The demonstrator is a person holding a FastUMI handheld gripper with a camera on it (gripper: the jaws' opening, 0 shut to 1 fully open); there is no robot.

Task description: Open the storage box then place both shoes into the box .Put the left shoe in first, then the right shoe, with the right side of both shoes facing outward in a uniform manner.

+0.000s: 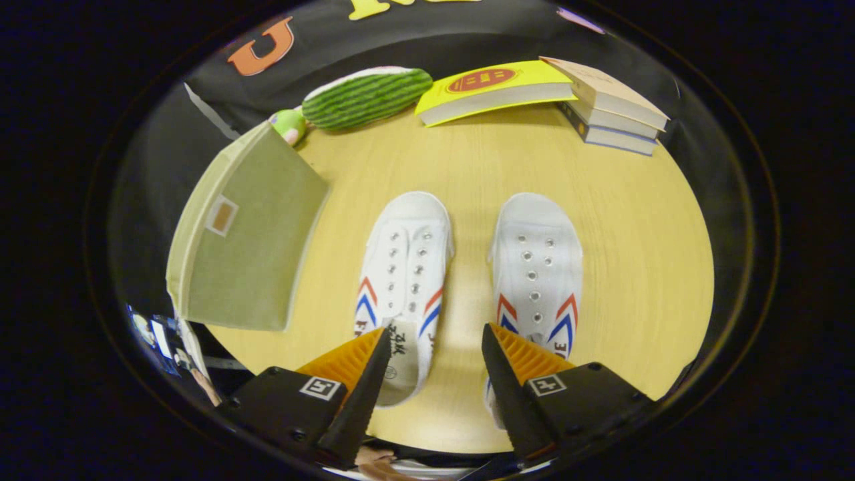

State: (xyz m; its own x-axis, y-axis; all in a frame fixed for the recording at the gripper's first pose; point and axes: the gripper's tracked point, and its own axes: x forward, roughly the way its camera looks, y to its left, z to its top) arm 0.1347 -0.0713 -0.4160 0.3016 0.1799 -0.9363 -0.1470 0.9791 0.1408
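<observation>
- Gripper (pixel 434 337): the two fingers stand wide apart and hold nothing. It hovers above the heel ends of the two shoes, with bare table showing between the fingertips.
- Olive-green fabric storage box with a small square label patch (pixel 244 234): it rests at the near left edge of the round light-wood table (pixel 628 254), well to the left of the fingers. The flat green face is toward the camera and no opening shows. I judge the box to be closed, so the first step is not yet done.
- White canvas slip-on shoe with red and blue chevron stripes, left one of the pair (pixel 404 267): it lies on the table just ahead of the left finger, toe pointing away. It is outside the box.
- Matching white canvas shoe, right one of the pair (pixel 534 264): it lies just ahead of the right finger, parallel to the first, with a gap between them. It is also outside the box.
- Bystanding items at the far side of the table: a green striped plush cactus toy (pixel 364 97), a yellow-covered book (pixel 491 90) and a stack of three books (pixel 611 107). All are well apart from the shoes.
- Assessment: no part of the task appears complete. Remaining are opening the box, loading the left shoe, then the right shoe, both with right sides outward.
</observation>
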